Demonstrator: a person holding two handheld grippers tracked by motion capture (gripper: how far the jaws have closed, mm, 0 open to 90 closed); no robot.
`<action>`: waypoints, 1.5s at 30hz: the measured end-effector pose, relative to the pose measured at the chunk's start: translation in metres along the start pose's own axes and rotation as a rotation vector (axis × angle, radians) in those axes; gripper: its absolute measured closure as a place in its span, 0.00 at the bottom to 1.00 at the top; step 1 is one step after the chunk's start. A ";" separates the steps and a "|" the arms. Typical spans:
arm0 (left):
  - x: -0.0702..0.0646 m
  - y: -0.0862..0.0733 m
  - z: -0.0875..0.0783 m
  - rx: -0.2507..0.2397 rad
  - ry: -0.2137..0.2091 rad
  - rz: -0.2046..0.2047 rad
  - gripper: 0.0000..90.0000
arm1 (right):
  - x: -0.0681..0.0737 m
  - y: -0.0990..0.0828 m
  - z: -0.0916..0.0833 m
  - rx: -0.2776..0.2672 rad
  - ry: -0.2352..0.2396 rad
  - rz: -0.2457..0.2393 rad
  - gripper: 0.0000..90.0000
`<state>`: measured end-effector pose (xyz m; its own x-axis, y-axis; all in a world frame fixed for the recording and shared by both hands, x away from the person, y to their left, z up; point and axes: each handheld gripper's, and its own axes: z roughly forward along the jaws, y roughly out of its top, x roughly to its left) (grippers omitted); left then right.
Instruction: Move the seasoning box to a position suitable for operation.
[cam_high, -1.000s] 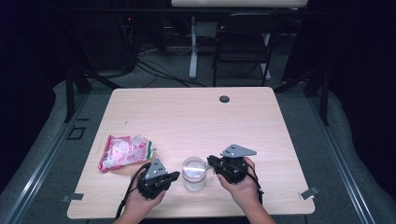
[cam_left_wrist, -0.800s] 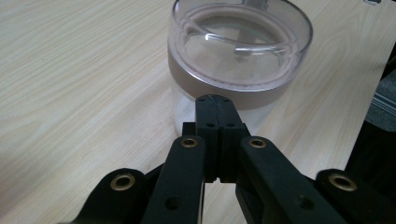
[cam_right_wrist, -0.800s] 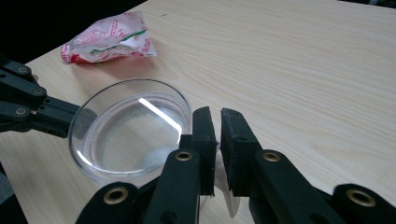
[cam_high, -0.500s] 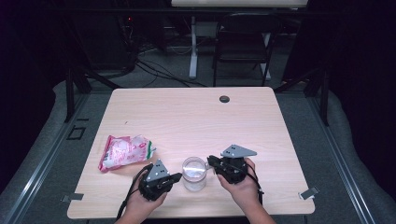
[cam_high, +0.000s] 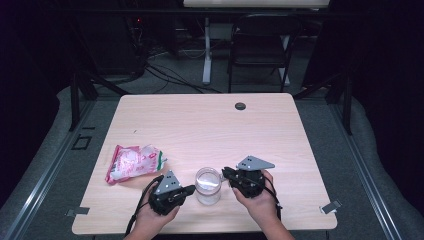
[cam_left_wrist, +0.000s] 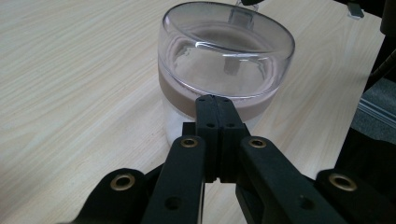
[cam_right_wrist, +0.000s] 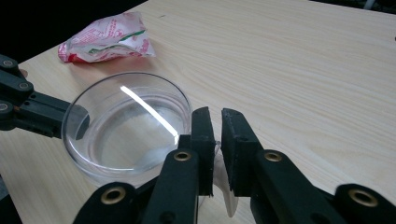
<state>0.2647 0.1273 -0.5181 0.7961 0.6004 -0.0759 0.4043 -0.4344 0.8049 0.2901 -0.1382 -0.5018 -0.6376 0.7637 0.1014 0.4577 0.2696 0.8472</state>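
Left tongs (cam_high: 189, 190): held low in the left hand (cam_high: 150, 217), pointing right, jaws pressed fully together. Right tongs (cam_high: 226, 174): held in the right hand (cam_high: 260, 202), pointing left toward the other pair, jaws a narrow gap apart, having just been opening. Both forearms enter from the near edge.

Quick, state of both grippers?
Left gripper: closed, empty, tips at the jar's side.
Right gripper: jaws slightly apart at the jar's rim; grip cannot be told.

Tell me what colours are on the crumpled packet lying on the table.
The packet is red and white with a green stripe, clearest in the right gripper view.
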 end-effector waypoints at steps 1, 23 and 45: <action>0.000 0.000 0.000 -0.003 -0.002 -0.003 1.00 | 0.000 0.000 0.000 0.001 0.001 0.000 0.90; 0.004 0.019 0.004 -0.069 -0.027 -0.006 0.94 | 0.014 -0.011 -0.026 0.013 0.024 -0.082 0.69; 0.000 0.022 0.006 -0.112 -0.014 -0.007 0.66 | 0.028 -0.016 -0.019 0.044 0.023 -0.216 0.52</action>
<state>0.2765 0.1138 -0.5037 0.7999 0.5935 -0.0893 0.3577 -0.3520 0.8649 0.2528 -0.1323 -0.5030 -0.7371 0.6723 -0.0677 0.3355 0.4511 0.8270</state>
